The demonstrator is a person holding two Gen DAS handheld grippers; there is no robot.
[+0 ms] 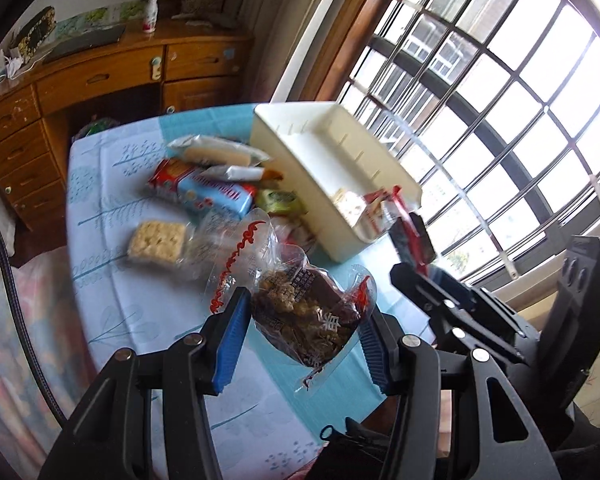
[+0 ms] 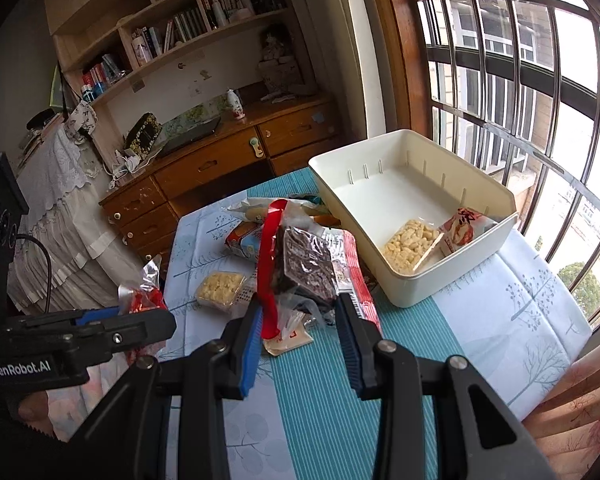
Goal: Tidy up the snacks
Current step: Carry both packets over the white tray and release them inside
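Note:
My left gripper (image 1: pixel 302 344) is shut on a clear, red-printed packet of brown nut brittle (image 1: pixel 304 316), held above the table. My right gripper (image 2: pixel 300 344) is shut on a dark purple-brown snack bar in a red-edged clear wrapper (image 2: pixel 308 272), also raised. In the left wrist view the right gripper (image 1: pixel 414 264) shows near the white bin's (image 1: pixel 284 148) front corner. The white bin (image 2: pixel 420 292) holds a puffed-rice pack (image 2: pixel 410 246) and a red-and-white packet (image 2: pixel 460 232). The left gripper (image 2: pixel 100 320) sits at the left edge of the right wrist view.
A pile of loose snacks lies left of the bin: a blue-and-red biscuit pack (image 1: pixel 212 192), a rice-cracker square (image 1: pixel 158 240), a long pale pack (image 1: pixel 220 152). The table wears a teal and white cloth (image 2: pixel 520 320). A barred window is right, a wooden desk (image 2: pixel 220 164) behind, bedding left.

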